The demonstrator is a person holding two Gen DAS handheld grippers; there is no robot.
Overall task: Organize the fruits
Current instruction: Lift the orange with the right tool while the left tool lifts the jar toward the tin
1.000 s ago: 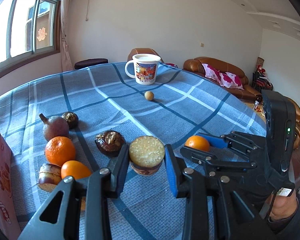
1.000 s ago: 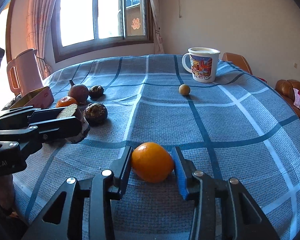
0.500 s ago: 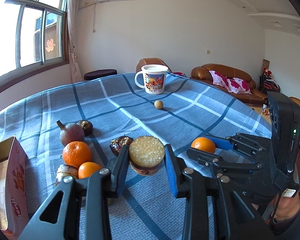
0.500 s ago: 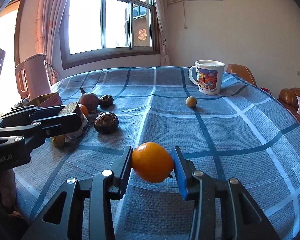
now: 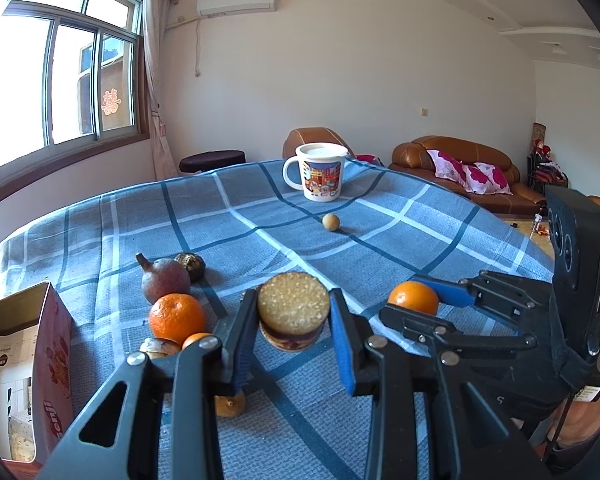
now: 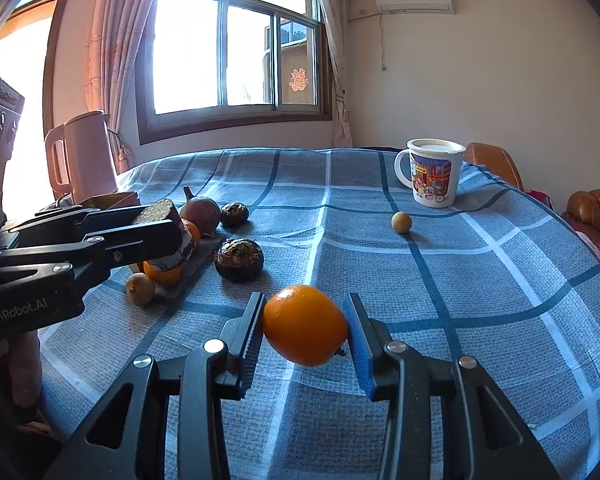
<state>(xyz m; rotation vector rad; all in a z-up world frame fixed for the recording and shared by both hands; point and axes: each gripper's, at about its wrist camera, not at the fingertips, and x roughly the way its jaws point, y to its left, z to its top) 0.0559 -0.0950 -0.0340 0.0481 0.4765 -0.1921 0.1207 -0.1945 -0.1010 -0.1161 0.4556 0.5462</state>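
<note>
My left gripper (image 5: pixel 293 322) is shut on a short sugar cane piece (image 5: pixel 293 306) with a pale cut face and dark skin, held above the blue checked tablecloth (image 5: pixel 260 240). My right gripper (image 6: pixel 305 332) is shut on a small orange (image 6: pixel 305 330), just off the cloth. Each view shows the other gripper from the side: the right gripper (image 5: pixel 406 298) with its orange (image 5: pixel 414 298), the left gripper (image 6: pixel 160 228) with the cane piece (image 6: pixel 162 210). On the cloth to the left lie a purple fruit (image 5: pixel 165 280), a mandarin (image 5: pixel 177 317) and dark water chestnuts (image 6: pixel 239 259). A longan (image 5: pixel 331 222) lies apart.
A printed white mug (image 5: pixel 318 176) stands at the far side of the table. An open carton (image 5: pixel 20 372) sits at the near left edge, and a pink kettle (image 6: pixel 82 158) behind it. Sofas and a chair stand beyond the table on the right.
Both grippers have tipped upward, so the table and fruits sit lower in the views. The orange has come slightly off the cloth. Both grips are unchanged.
</note>
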